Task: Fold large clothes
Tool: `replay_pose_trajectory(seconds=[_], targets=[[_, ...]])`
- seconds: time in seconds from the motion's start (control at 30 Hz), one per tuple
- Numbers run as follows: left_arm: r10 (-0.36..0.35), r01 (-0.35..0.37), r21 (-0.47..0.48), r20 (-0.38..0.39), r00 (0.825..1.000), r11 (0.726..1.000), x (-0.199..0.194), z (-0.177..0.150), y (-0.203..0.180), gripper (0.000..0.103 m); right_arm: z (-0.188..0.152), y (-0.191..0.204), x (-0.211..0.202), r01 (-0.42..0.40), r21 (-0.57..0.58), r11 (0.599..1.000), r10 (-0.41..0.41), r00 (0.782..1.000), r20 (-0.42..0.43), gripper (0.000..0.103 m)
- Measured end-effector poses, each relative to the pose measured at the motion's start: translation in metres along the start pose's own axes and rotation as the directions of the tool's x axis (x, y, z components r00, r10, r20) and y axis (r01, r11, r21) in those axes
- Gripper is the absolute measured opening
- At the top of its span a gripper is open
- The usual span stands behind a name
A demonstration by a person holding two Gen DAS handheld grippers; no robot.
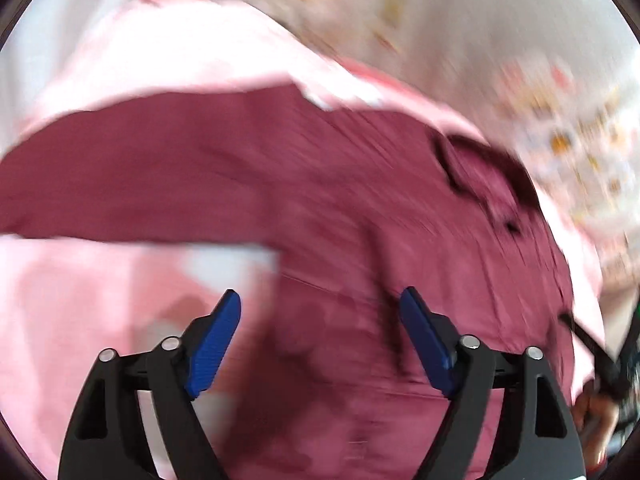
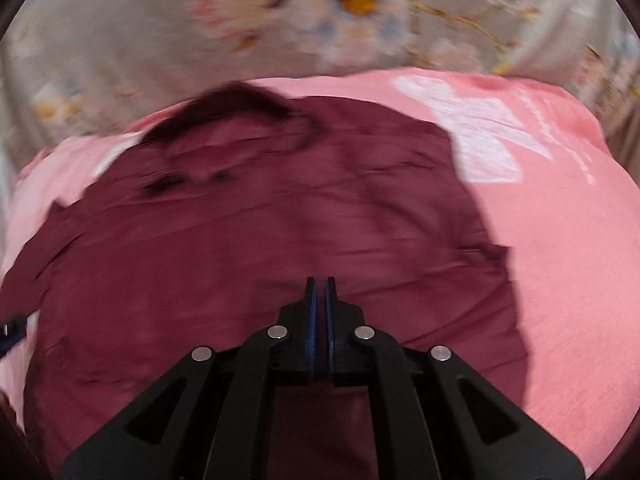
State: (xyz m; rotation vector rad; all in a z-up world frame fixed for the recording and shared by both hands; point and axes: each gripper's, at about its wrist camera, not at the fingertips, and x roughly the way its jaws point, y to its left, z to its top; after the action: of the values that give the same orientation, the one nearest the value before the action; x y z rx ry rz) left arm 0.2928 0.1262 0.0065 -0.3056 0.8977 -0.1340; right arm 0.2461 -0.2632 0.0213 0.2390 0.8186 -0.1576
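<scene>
Your left hand-held gripper (image 1: pixel 320 300) stands wide open above the cloth, its blue pads (image 1: pixel 214 346) well apart and nothing between them. No fabric touches either pad. Your right hand-held gripper (image 2: pixel 320 284) has its jaws drawn together until only a hairline slit shows between the blue pads, and no cloth can be seen pinched in that slit.

The maroon shirt (image 2: pixel 260 240) lies spread out flat below both grippers, filling the middle of each view. Its collar (image 2: pixel 240 108) is at the far edge in the right wrist view, dark and rumpled; in the left wrist view the collar (image 1: pixel 480 164) sits toward the upper right. Both views are smeared with blur, so fine creases and seams are hard to read.

Under the shirt lies a pink garment (image 2: pixel 560 240) with a large white print (image 2: pixel 480 132), showing past the shirt on the right and far side in the right wrist view and around the upper and left sides in the left wrist view. Both garments rest on a bed covered by a pale sheet with a floral pattern (image 2: pixel 360 0).

At the lower right edge of the left wrist view, part of your right hand (image 1: pixel 596 412) shows, blurred.
</scene>
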Motion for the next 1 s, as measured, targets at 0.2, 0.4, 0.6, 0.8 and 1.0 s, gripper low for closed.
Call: replay_pose_trajectory(seconds=[0.2,0.4,0.6,0.8,1.0], targets=[[0.166,-0.161,-0.213,0.005,0.986,0.964,-0.023,0.021,0.114,0.079,-0.023,0.109,0.010,-0.187,-0.136,0.973,0.178,0.981,-0.072,0.004],[0.294,-0.268,-0.390,0.008,0.956,0.881,-0.037,0.025,0.212,0.079,-0.045,0.153,0.030,-0.196,-0.219,0.956,0.172,0.977,-0.122,0.004],[0.271,-0.208,-0.530,0.043,0.962,0.822,-0.039,0.033,0.257,0.076,-0.052,0.144,0.037,-0.222,-0.164,0.961,0.201,0.970,-0.133,0.003],[0.182,-0.128,-0.390,0.104,0.978,0.912,-0.037,0.070,0.210,0.002,-0.050,0.139,0.026,-0.226,-0.147,0.963,0.213,0.972,-0.099,0.010],[0.058,-0.049,-0.043,0.243,0.968,0.998,-0.079,0.103,0.055,0.001,-0.043,0.106,-0.009,-0.206,-0.100,0.973,0.206,0.978,-0.012,0.026]])
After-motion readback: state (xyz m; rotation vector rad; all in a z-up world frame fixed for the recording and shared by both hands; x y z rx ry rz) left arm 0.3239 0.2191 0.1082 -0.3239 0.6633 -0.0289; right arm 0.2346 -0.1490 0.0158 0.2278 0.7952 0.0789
